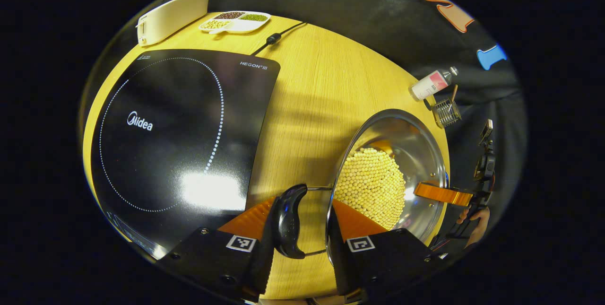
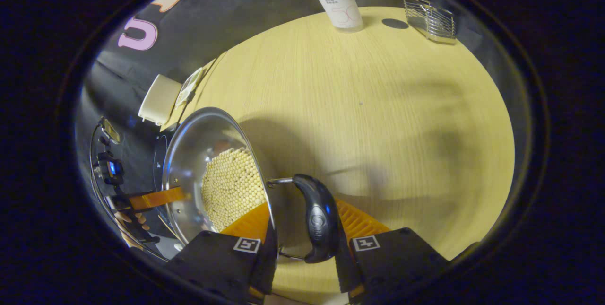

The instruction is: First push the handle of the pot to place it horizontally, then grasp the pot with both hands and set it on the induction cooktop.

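Wooden worktop [image 1: 326, 87] under everything, round-edged, pale grain. On its left part in the left gripper view, a large black induction cooktop [image 1: 179, 130], flat and bare on top, with a power cord [image 1: 276, 38] trailing off its far edge. To the right of the cooktop and apart from it, a steel pot [image 1: 406, 153], also in the right gripper view [image 2: 189, 153], holding a bed of small pale beads [image 1: 373, 187]; not on the cooktop, whether resting on the worktop or lifted cannot be told. Left gripper [image 1: 300, 241] low in its own view, jaws either side of the pot's black side handle [image 1: 289, 220] and rim, clamped or merely close cannot be told. Right gripper [image 2: 307, 248] likewise low in its own view, jaws flanking the opposite black handle [image 2: 319, 220], grip pressure cannot be told. Across the pot in each view, the other gripper with a hand [image 1: 475, 217] behind it. Far left, a cream box [image 1: 172, 16] and beside it a white divided tray [image 1: 236, 21] of beans. Far right, a bottle [image 2: 338, 2] and a small wire basket [image 2: 432, 21].
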A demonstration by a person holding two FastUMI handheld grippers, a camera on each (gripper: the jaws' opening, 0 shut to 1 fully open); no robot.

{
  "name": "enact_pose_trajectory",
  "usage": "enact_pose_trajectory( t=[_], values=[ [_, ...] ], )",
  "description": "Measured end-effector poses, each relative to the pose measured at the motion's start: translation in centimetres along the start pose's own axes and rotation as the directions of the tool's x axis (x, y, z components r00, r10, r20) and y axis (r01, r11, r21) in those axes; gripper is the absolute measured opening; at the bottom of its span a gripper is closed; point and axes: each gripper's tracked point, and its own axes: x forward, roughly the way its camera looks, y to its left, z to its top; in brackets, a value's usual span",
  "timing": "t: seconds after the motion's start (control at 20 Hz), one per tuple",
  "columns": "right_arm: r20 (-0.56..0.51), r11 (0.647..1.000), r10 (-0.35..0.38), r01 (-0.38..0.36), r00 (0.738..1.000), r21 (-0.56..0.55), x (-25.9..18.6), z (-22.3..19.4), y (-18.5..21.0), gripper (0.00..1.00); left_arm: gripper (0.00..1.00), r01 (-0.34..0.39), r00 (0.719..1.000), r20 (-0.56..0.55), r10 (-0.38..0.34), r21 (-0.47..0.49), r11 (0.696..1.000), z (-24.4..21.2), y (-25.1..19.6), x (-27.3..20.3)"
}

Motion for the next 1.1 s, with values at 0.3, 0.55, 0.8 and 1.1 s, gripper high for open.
enact_pose_trajectory(
  t=[0.3,0.55,0.8,1.1],
  values=[
    [0.013,1.0,-0.019,0.018,1.0,0.022,-3.3,-1.6,-0.5,0.55,0.55,-0.004,1.0,-0.009,0.004,0.015,1.0,-1.7,-1.6,-2.4],
    [-0.006,0.997,-0.015,0.015,1.0,0.077,-6.4,-4.8,0.7,0.55,0.53,-0.046,0.998,-0.032,0.047,0.046,0.998,-3.3,-1.6,-6.5],
    [0.009,0.996,0.022,-0.023,1.0,0.084,-8.7,-7.1,4.2,0.49,0.55,-0.073,0.997,0.001,0.073,0.072,0.995,-3.9,0.2,-10.9],
    [0.052,0.995,0.041,-0.045,0.998,0.089,-10.1,-8.6,9.4,0.49,0.58,-0.062,0.998,0.035,0.059,0.086,0.994,-3.4,3.7,-14.8]
  ],
)
